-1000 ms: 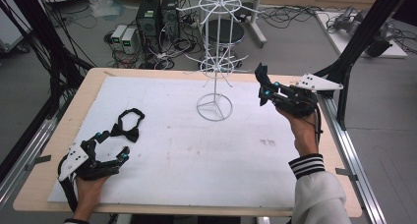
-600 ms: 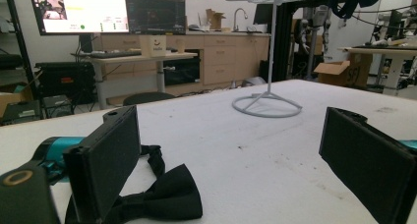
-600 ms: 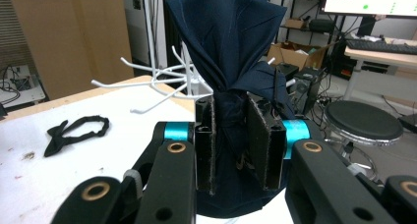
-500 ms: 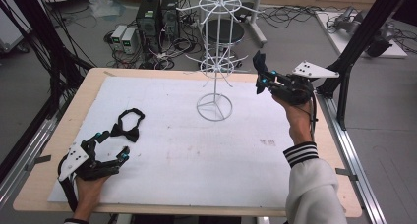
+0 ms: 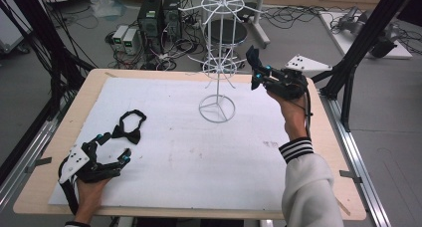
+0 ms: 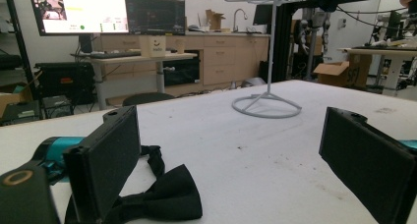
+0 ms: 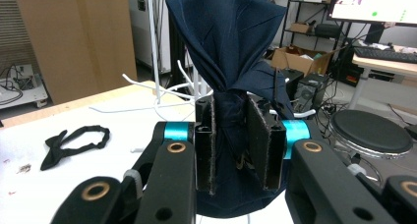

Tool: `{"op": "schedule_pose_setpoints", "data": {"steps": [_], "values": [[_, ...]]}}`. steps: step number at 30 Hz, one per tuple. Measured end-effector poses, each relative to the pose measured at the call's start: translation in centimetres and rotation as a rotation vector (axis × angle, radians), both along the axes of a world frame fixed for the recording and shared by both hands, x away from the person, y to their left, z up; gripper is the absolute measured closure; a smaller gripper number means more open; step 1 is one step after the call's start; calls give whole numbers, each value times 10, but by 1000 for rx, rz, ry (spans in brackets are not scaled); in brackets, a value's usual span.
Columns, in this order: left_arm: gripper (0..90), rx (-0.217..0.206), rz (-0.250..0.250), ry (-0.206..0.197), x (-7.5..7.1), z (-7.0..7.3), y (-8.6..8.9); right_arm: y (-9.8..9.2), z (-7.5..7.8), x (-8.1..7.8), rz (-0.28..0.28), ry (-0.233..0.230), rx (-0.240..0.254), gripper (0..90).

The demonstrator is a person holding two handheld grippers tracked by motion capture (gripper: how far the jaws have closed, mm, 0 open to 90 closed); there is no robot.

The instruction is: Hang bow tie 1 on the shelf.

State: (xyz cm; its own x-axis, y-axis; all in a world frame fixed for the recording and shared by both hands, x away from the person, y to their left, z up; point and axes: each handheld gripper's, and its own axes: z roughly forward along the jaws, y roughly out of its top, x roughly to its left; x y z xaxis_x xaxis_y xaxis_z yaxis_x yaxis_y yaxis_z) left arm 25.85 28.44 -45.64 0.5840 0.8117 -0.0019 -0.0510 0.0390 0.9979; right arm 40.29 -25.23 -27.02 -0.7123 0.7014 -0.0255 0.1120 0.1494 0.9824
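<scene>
One navy bow tie (image 7: 231, 62) pinched upright in the right gripper (image 5: 255, 67) — white rack (image 5: 217, 62) just leftward (left gripper (image 5: 110, 147) agape, idle).

Floor computers (image 5: 152, 25), round stool (image 5: 226, 33)

White-covered counter with a rack and a bow tie

The counter (image 5: 164, 77) had a pale wooden edge and a white sheet (image 5: 189, 157) over most of its top, faintly stained. A white wire display rack (image 5: 217, 107) stood on its ring base toward the far side. A black bow tie (image 5: 127, 128) lay flat near the left edge.
</scene>
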Motion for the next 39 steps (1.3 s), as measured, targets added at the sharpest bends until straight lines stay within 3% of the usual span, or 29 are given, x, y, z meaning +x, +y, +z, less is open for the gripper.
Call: {"op": "schedule_pose_setpoints", "data": {"steps": [20, 32, 39], "values": [[90, -1, -1, -1, 0, 0, 0, 20, -4, 8, 26, 12, -13, 745], [91, 1, -3, 1, 0, 0, 0, 35, -7, 12, 41, 30, -71, 740], [90, 0, -1, 0, 0, 0, 0, 36, -7, 12, 47, 27, -71, 687]]}}
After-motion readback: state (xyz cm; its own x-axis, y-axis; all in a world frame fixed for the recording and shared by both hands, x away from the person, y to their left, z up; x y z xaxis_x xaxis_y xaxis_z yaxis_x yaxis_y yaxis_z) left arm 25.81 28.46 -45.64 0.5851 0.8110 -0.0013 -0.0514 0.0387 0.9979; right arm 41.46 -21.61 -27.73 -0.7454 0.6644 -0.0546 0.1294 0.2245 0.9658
